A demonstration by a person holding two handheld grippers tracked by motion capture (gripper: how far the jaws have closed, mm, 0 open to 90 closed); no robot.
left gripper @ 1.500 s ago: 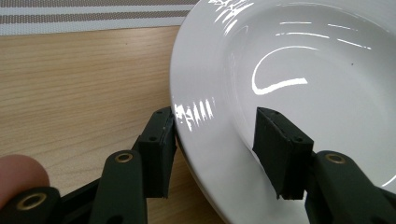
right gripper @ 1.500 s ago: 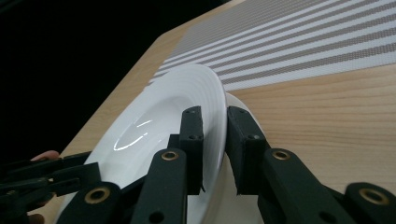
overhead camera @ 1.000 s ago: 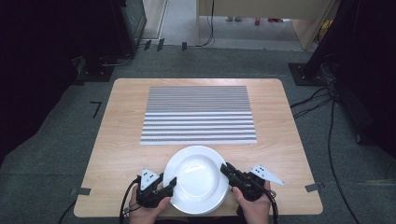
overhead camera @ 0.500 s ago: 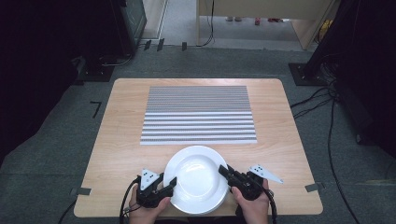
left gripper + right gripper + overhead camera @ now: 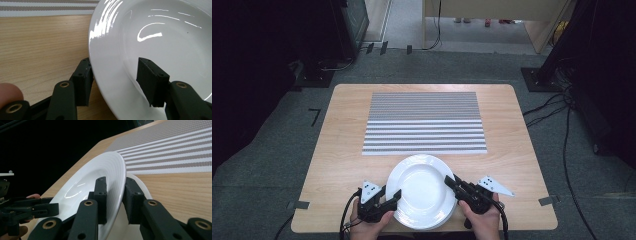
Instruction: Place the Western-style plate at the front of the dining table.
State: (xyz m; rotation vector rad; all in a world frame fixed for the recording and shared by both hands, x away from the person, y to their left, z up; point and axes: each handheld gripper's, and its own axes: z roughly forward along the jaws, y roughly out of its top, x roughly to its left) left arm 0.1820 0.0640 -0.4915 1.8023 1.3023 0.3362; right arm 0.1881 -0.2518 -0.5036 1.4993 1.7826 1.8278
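A: Right gripper, high view: at the right rim of the white plate, jaws pinched on the rim. Plate sits at the near edge of the wooden table, btw both hands, just in front of the striped placemat, its far rim just overlapping the mat's near edge. More plate rim peeks out under it at the near side, so prob. a stack.

B: Left gripper, same view?

A: At the plate's left rim, jaws apart around it. Left hand and right hand come in from the bottom edge.

B: Left gripper view?

A: Left gripper jaws straddle the plate rim: one pad outside by the edge, touching or nearly, the other over the plate's well, w/ a clear gap to the first. Not clamped. Jaws have just been opening a bit, rim btw them.

B: Right gripper view?

A: Right gripper pads squeezed on both faces of the top plate's rim, so a firm hold. That plate is tilted, gripped side raised. Second plate rim visible below it. Left gripper shows far off at the other rim; placemat beyond.
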